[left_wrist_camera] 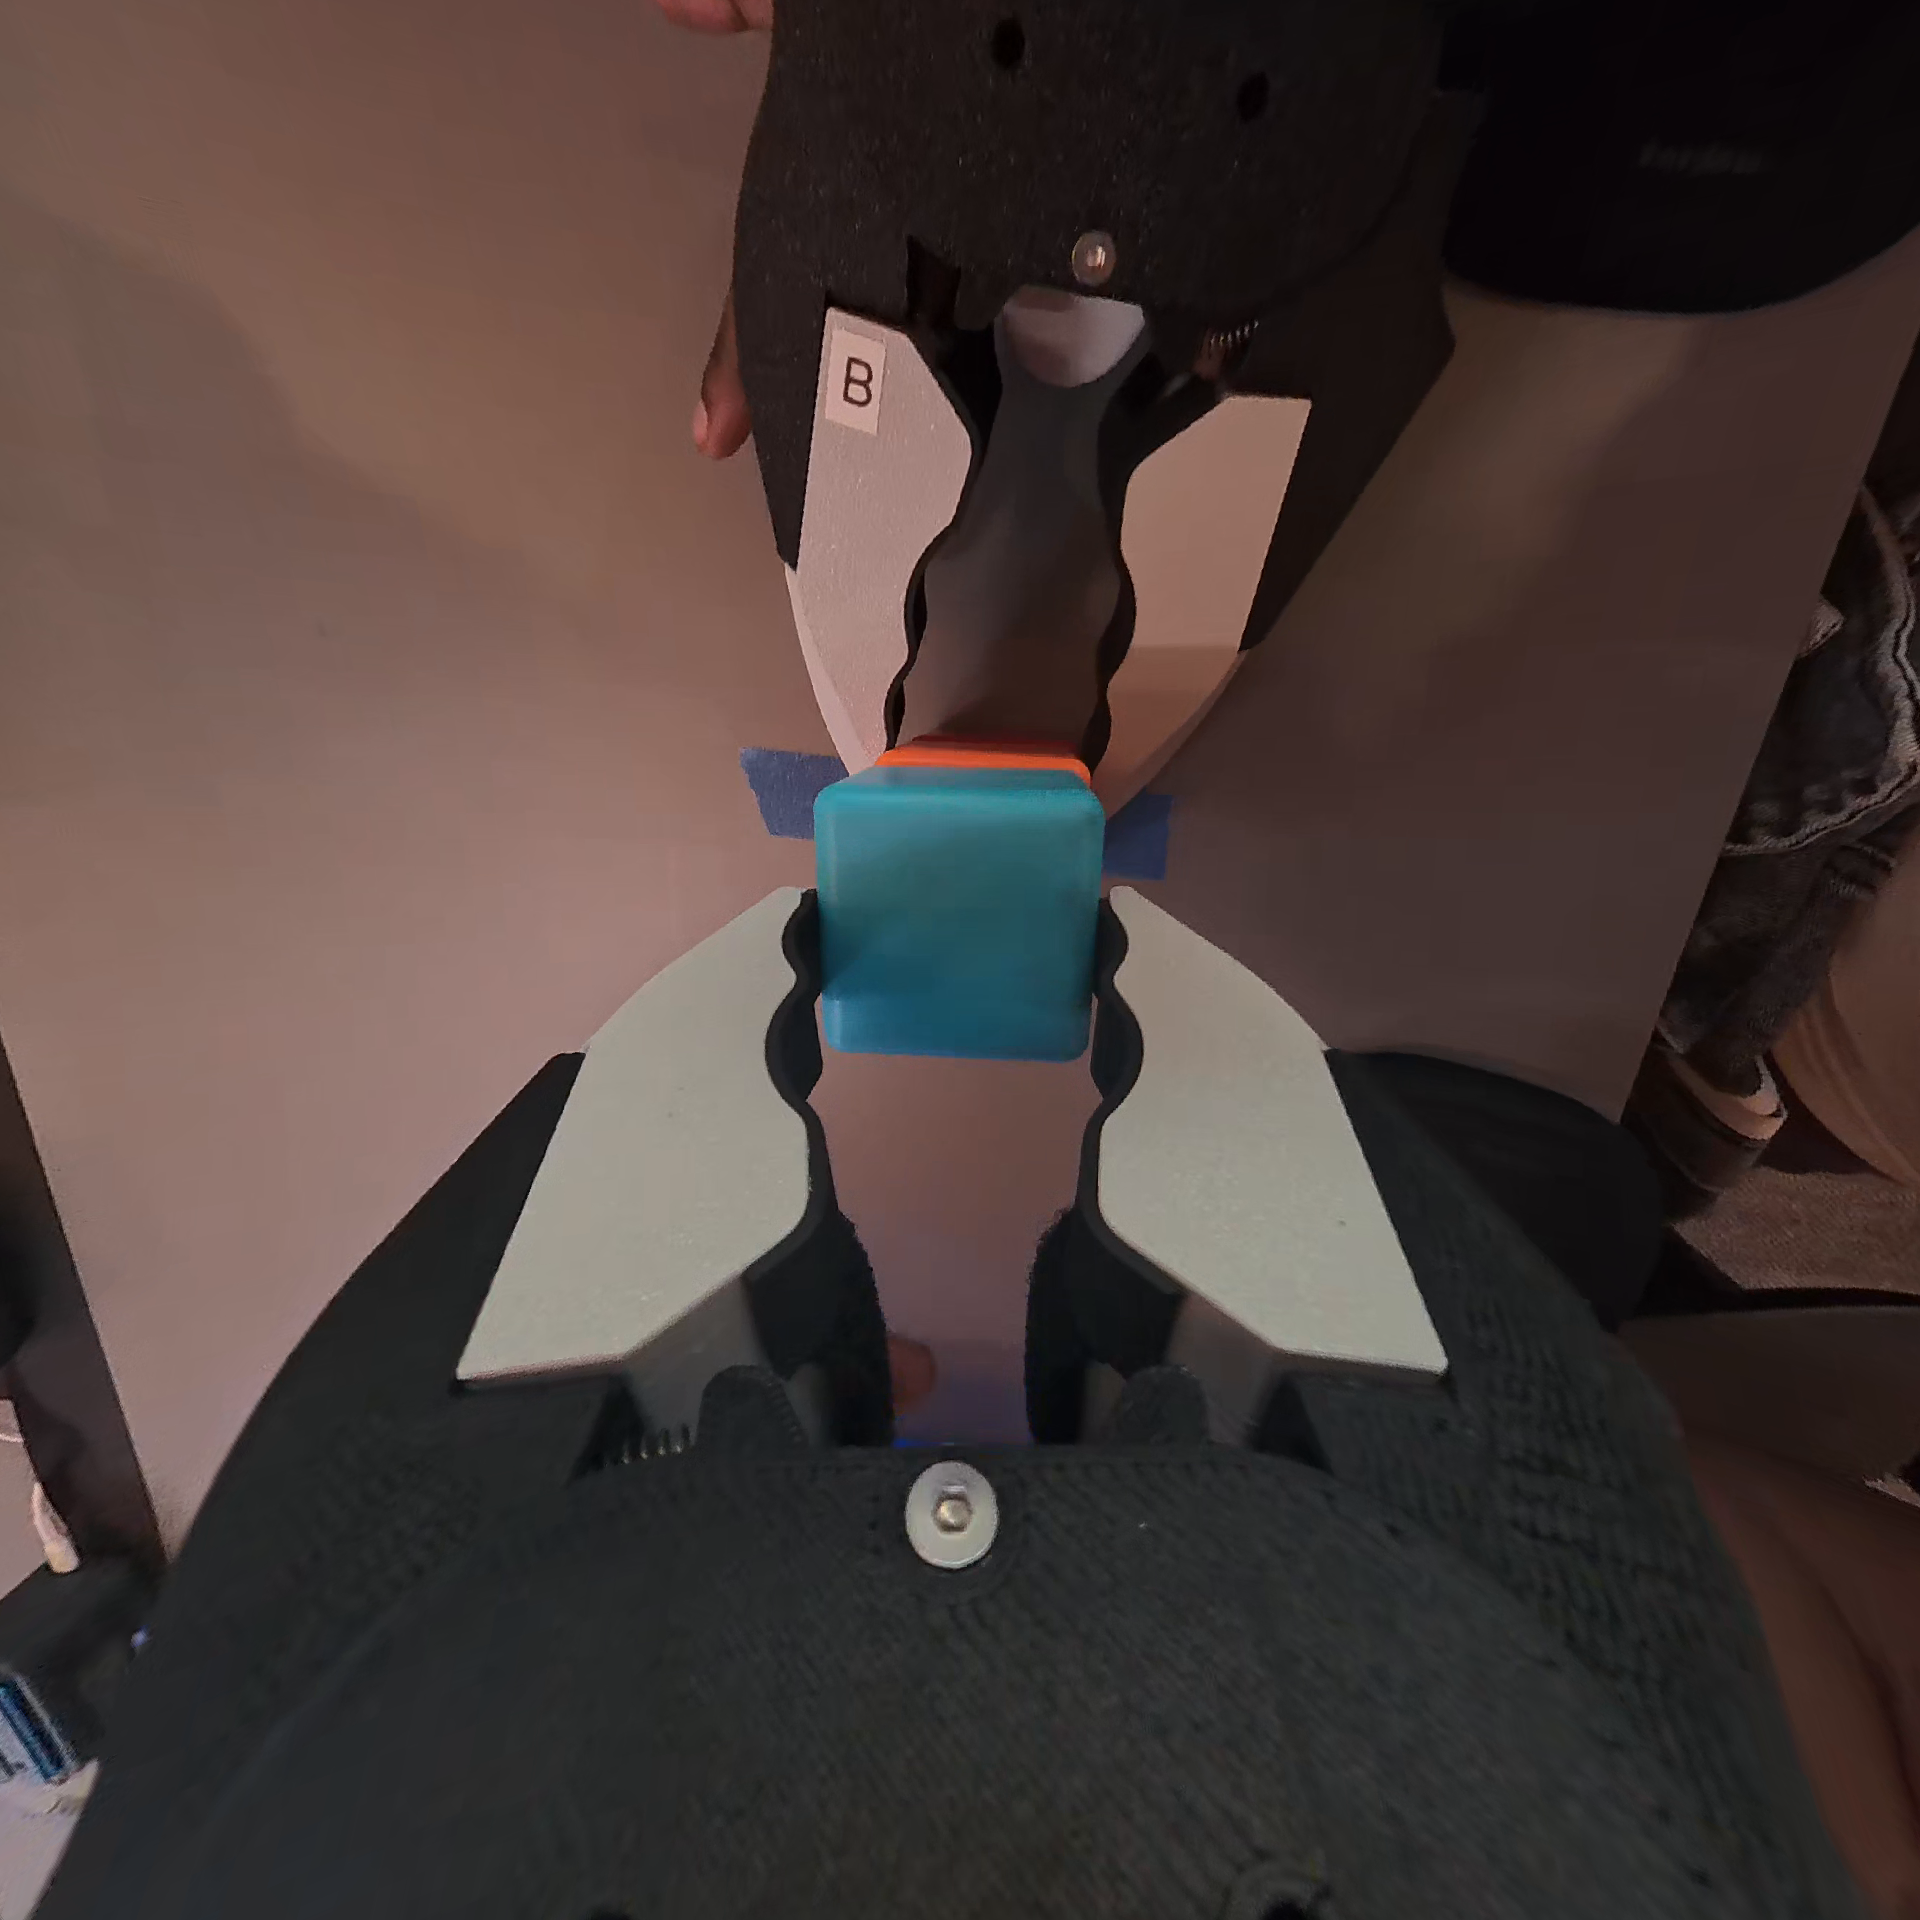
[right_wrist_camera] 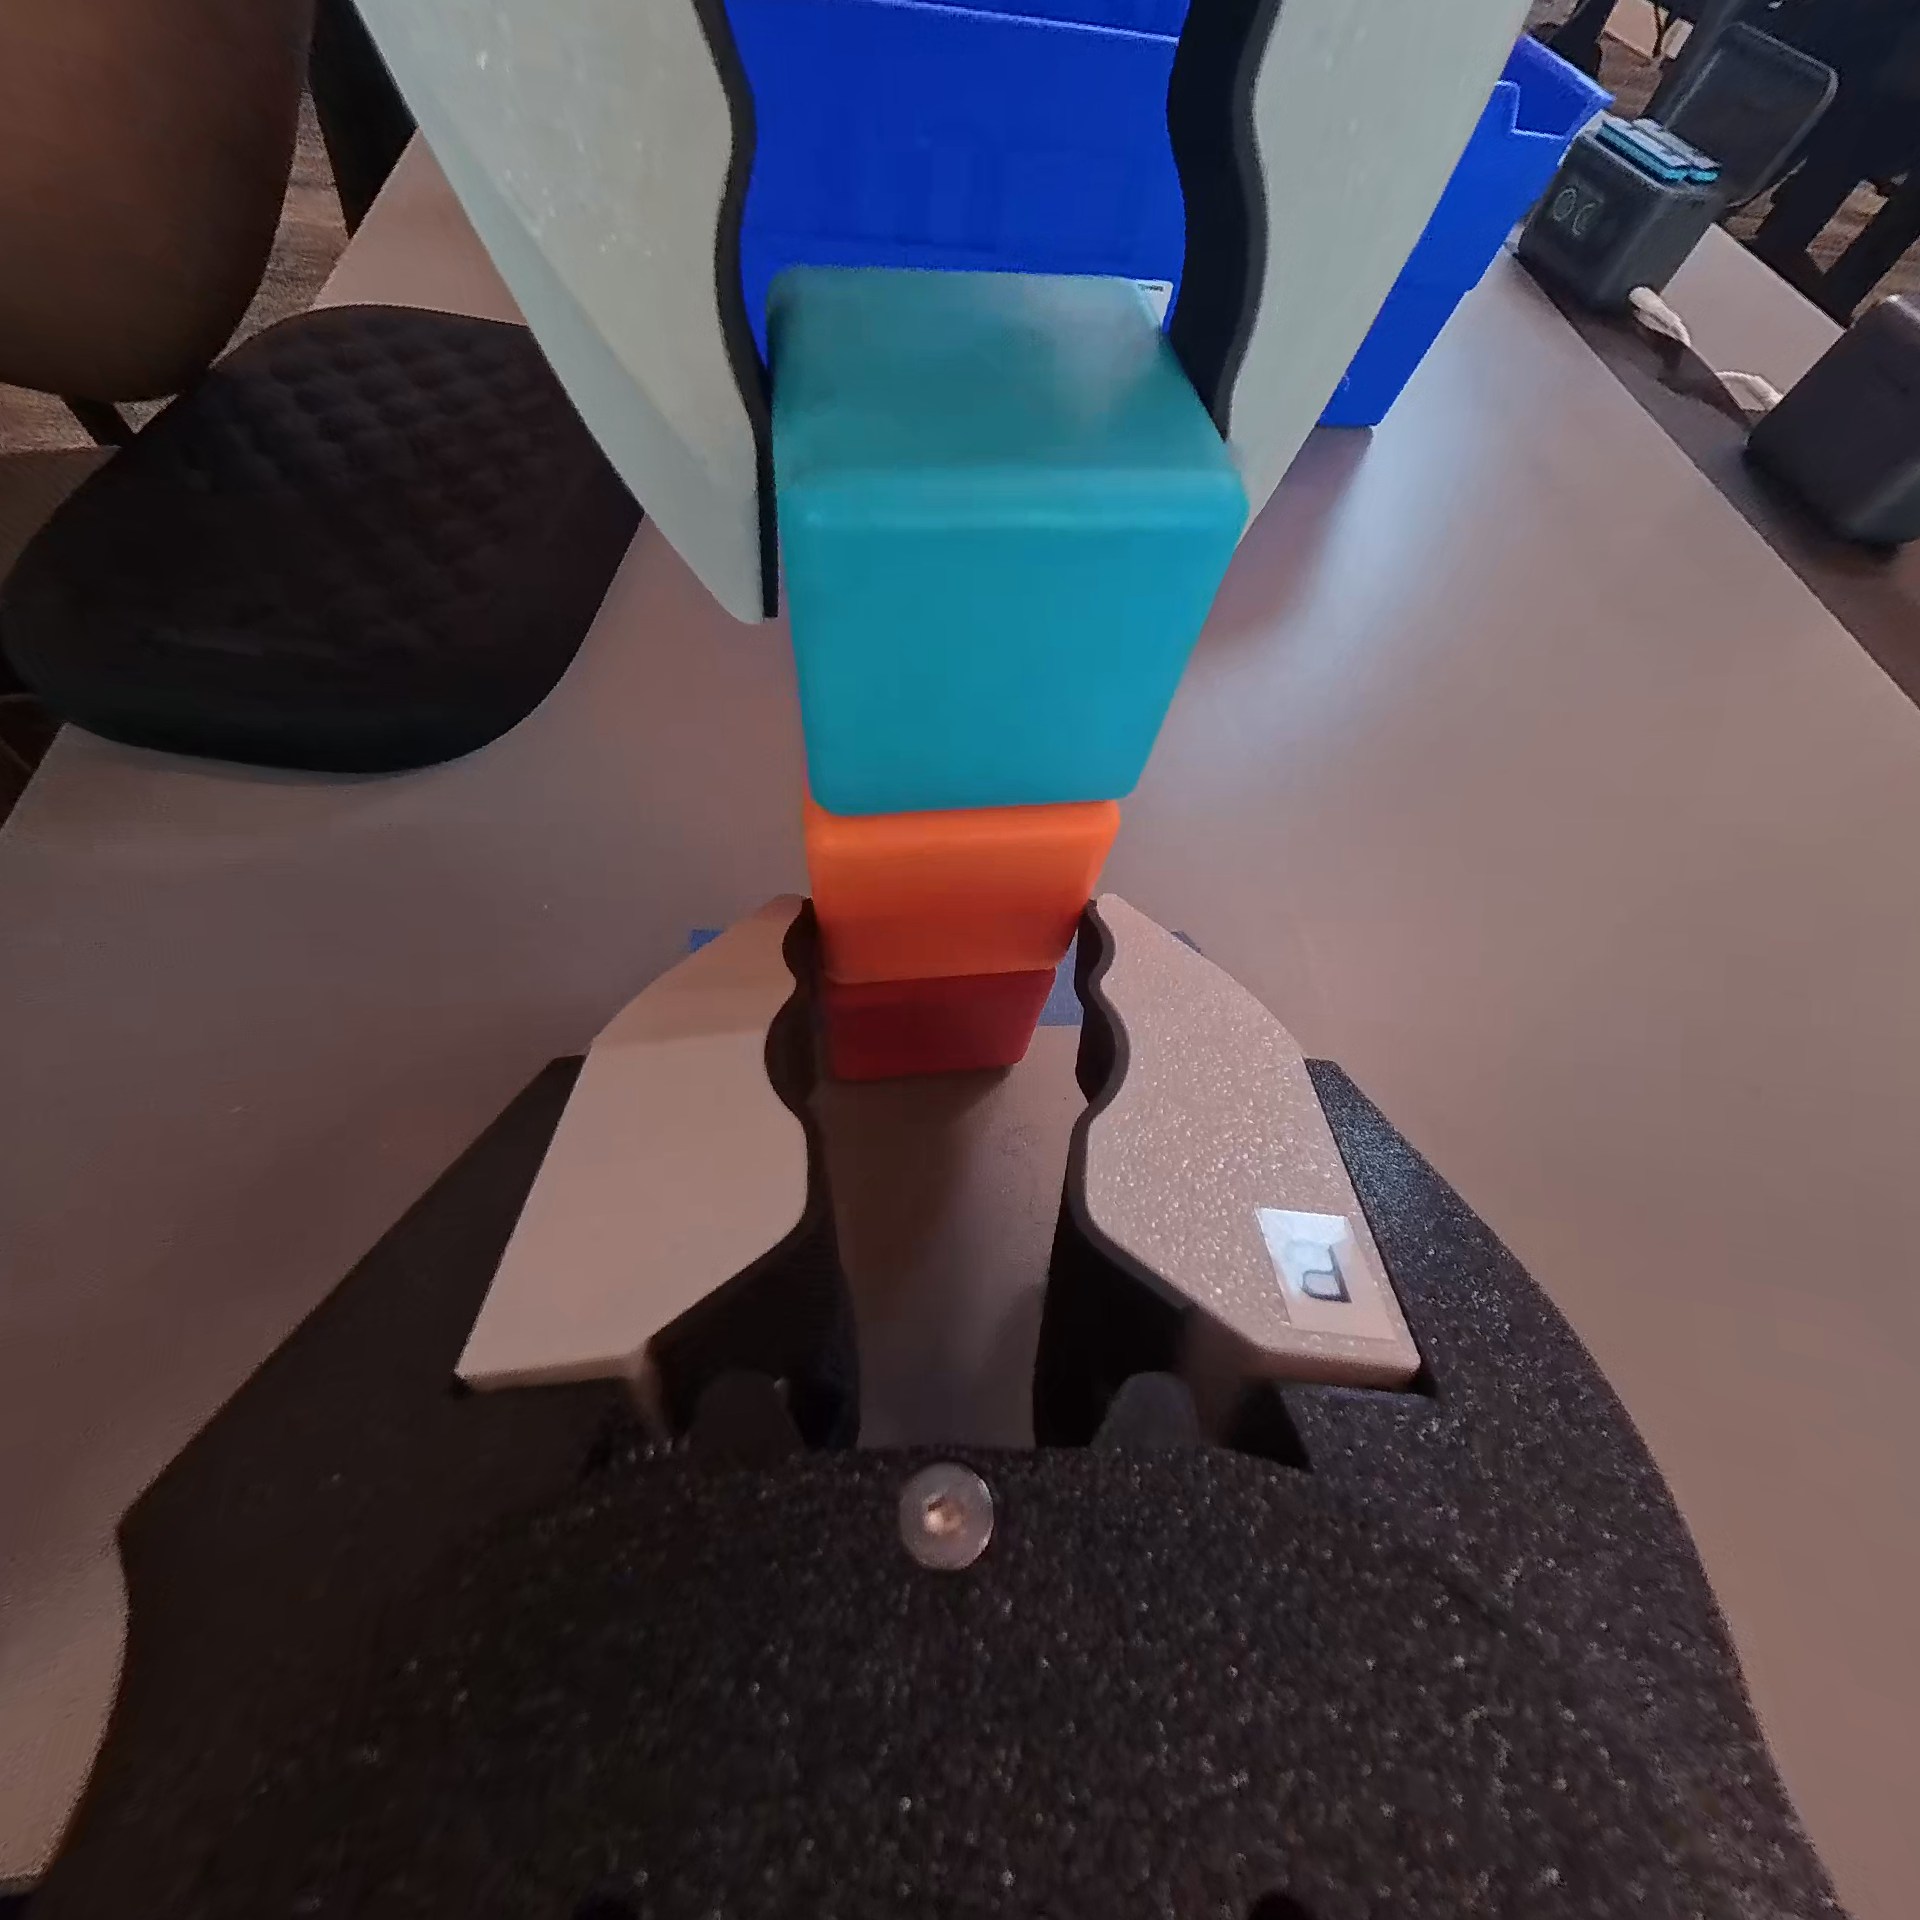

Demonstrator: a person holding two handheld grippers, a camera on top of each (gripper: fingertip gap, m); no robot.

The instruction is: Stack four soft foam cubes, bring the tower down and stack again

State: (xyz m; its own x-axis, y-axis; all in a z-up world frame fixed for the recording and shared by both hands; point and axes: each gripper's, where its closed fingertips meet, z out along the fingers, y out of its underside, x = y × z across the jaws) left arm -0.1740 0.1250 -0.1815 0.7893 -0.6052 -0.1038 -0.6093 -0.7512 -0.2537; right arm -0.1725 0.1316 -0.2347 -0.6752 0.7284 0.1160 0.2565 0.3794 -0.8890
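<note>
On the grey-brown table (right_wrist_camera: 1455,831), a small red foam cube (right_wrist_camera: 935,1023) carries an orange foam cube (right_wrist_camera: 951,883), and a teal foam cube (right_wrist_camera: 997,623) sits on top. The left gripper (left_wrist_camera: 956,961) clamps the teal cube between its fingers from above. The right gripper (right_wrist_camera: 940,935) has its fingertips just beside the orange cube; whether they press it, one cannot tell

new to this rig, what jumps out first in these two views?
A three-cube tower at the table's centre: teal cube on an orange cube on a red cube. The left hand-held gripper comes from above with its fingers at the teal cube's sides, while the right hand-held gripper flanks the orange and red cubes low down. A blue bin sits behind.
</note>
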